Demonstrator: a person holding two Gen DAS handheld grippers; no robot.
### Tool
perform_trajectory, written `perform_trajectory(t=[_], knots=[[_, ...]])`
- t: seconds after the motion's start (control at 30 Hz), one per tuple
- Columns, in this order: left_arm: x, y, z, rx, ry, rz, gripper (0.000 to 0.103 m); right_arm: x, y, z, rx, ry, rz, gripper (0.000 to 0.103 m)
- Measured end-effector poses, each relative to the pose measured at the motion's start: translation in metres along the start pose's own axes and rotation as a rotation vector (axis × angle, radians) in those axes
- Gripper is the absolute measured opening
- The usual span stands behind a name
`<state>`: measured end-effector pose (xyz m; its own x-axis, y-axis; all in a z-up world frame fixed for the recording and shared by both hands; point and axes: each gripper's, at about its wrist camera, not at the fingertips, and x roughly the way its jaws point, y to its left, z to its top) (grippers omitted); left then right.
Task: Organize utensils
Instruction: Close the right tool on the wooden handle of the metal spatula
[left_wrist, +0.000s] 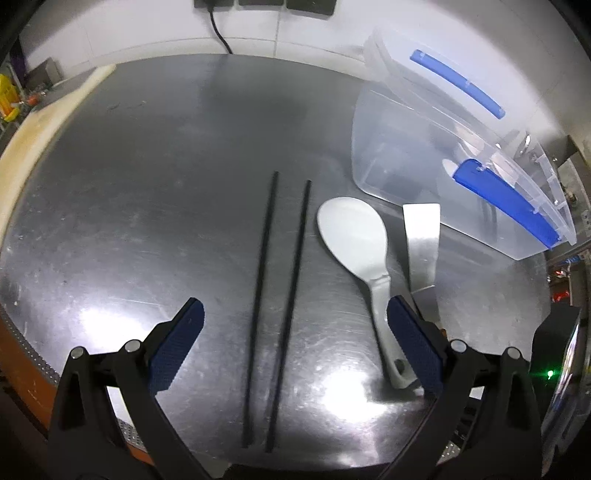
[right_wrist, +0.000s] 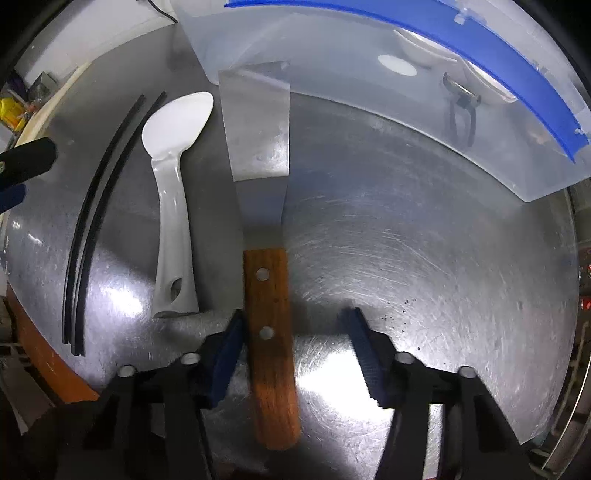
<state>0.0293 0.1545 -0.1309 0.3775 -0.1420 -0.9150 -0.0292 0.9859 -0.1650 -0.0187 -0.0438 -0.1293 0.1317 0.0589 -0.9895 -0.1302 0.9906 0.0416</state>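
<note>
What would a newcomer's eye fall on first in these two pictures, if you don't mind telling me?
Most likely the wooden-handled spatula, lying in the middle of the shiny steel table with its handle between the right gripper jaws, which are not yet clamped. To its left lie a white rice spoon and two black chopsticks. Behind them stands a clear storage box with blue latches.

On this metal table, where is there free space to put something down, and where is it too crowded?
Free: the wide bare metal left of the chopsticks, out to the table edge, and the patch right of the spatula, below the plastic box. Crowded: the strip where chopsticks, white spoon and spatula lie side by side, with the box just behind them.
</note>
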Motion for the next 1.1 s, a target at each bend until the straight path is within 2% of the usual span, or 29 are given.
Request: perform_trajectory(t=[0.03, 0.07, 0.17, 0.33, 0.4, 0.5, 0.7, 0.8, 0.93, 0.97, 1.0, 1.07, 1.1], knots=[[0.001, -0.002, 0.0, -0.002, 0.007, -0.015, 0.095, -0.003, -0.001, -0.002, 0.002, -0.007, 0.004, 0.029], [0.003, -0.004, 0.003, -0.008, 0.019, -0.046, 0.095, -0.005, -0.005, -0.002, 0.009, -0.002, 0.011, 0.029], [0.006, -0.012, 0.006, -0.024, 0.045, -0.132, 0.095, -0.008, -0.02, -0.005, 0.065, 0.019, 0.108, 0.027], [0.018, -0.033, 0.009, -0.047, 0.12, -0.331, 0.095, -0.014, -0.06, -0.019, 0.26, 0.078, 0.461, 0.026], [0.027, -0.044, 0.008, -0.055, 0.172, -0.414, 0.095, -0.019, -0.07, -0.026, 0.285, 0.08, 0.537, 0.026], [0.046, -0.065, 0.007, -0.042, 0.265, -0.489, 0.095, -0.026, -0.082, -0.034, 0.301, 0.084, 0.605, 0.026], [0.084, -0.089, -0.001, -0.077, 0.416, -0.543, 0.095, -0.023, -0.095, -0.052, 0.359, 0.11, 0.708, 0.026], [0.091, -0.098, -0.003, -0.08, 0.439, -0.556, 0.095, -0.019, -0.098, -0.057, 0.379, 0.133, 0.759, 0.026], [0.101, -0.11, -0.006, -0.096, 0.452, -0.524, 0.095, -0.016, -0.106, -0.059, 0.384, 0.155, 0.796, 0.026], [0.103, -0.11, -0.007, -0.101, 0.453, -0.513, 0.092, -0.016, -0.108, -0.06, 0.38, 0.16, 0.799, 0.026], [0.105, -0.111, -0.008, -0.103, 0.454, -0.506, 0.082, -0.017, -0.109, -0.06, 0.377, 0.164, 0.802, 0.026], [0.108, -0.114, -0.01, -0.099, 0.467, -0.493, 0.073, -0.019, -0.119, -0.058, 0.364, 0.175, 0.805, 0.026], [0.11, -0.117, -0.011, -0.095, 0.467, -0.486, 0.063, -0.019, -0.118, -0.057, 0.36, 0.18, 0.805, 0.026]])
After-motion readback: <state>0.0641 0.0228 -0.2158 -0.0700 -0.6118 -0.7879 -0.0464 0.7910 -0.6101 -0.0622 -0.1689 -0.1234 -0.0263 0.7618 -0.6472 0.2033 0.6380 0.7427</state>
